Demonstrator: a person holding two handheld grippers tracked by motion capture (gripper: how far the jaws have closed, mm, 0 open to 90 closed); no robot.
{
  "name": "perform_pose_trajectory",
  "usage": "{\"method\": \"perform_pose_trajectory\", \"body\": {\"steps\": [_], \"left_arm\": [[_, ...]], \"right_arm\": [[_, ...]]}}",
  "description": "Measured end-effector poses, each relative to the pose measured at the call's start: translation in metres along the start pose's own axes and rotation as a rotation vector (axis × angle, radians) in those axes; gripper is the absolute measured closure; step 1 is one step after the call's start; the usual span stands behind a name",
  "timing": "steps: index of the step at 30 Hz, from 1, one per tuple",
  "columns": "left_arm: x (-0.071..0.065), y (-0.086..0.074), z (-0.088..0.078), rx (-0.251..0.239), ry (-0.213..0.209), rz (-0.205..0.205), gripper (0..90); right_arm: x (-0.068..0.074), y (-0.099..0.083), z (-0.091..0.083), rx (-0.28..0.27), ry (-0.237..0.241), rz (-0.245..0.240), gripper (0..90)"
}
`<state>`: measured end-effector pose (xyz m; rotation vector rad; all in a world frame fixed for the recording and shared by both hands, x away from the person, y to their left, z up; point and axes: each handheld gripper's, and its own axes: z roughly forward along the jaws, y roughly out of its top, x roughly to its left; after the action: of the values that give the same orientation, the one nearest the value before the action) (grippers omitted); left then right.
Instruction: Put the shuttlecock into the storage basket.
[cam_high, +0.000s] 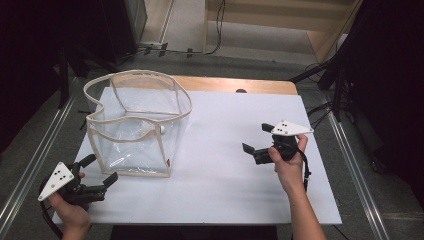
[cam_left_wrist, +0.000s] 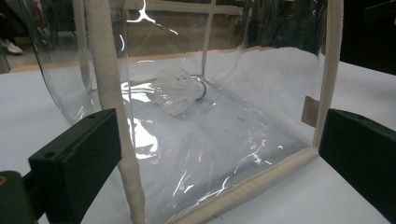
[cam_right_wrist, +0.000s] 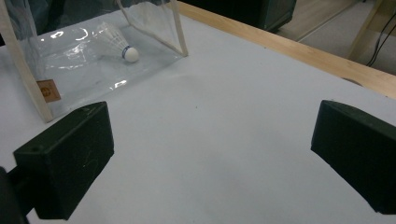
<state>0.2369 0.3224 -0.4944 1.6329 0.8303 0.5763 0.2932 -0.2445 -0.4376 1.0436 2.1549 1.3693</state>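
High view shows the clear bag, a see-through box-shaped tote edged in cream webbing, standing upright with its mouth open on the left half of the white table. Inside it, on the bottom panel, lies a white shuttlecock on its side; from the right gripper view its rounded cork tip (ringed with a thin blue band) points toward the bag's near wall, and a small brown label sits low on that wall by a corner seam. The left gripper is at the table's near-left corner, just beside the bag's front lower edge, its jaws spread wide with nothing between them; in the left gripper view the bag's corner and webbing strip stand between the two black jaws, though I cannot tell whether either jaw touches it. The right gripper hangs over bare table on the right side, well apart from the bag, its jaws likewise spread wide and holding nothing. A wooden table edge runs beyond the white surface.
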Motion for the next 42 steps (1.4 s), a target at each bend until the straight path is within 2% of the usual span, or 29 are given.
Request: {"method": "perform_pose_trajectory", "body": {"steps": [15,32,42], "left_arm": [[-0.001,0.000,0.001,0.007,0.006,0.006,0.0],[-0.002,0.000,0.001,0.012,0.011,0.013,0.0],[-0.002,0.000,0.001,0.013,0.013,0.013,0.0]], "right_arm": [[-0.009,-0.035,-0.021,0.003,-0.041,0.052,0.0],[-0.021,-0.067,-0.047,0.015,-0.096,0.089,0.0],[-0.031,-0.088,-0.062,-0.001,-0.119,0.117,0.0]]}}
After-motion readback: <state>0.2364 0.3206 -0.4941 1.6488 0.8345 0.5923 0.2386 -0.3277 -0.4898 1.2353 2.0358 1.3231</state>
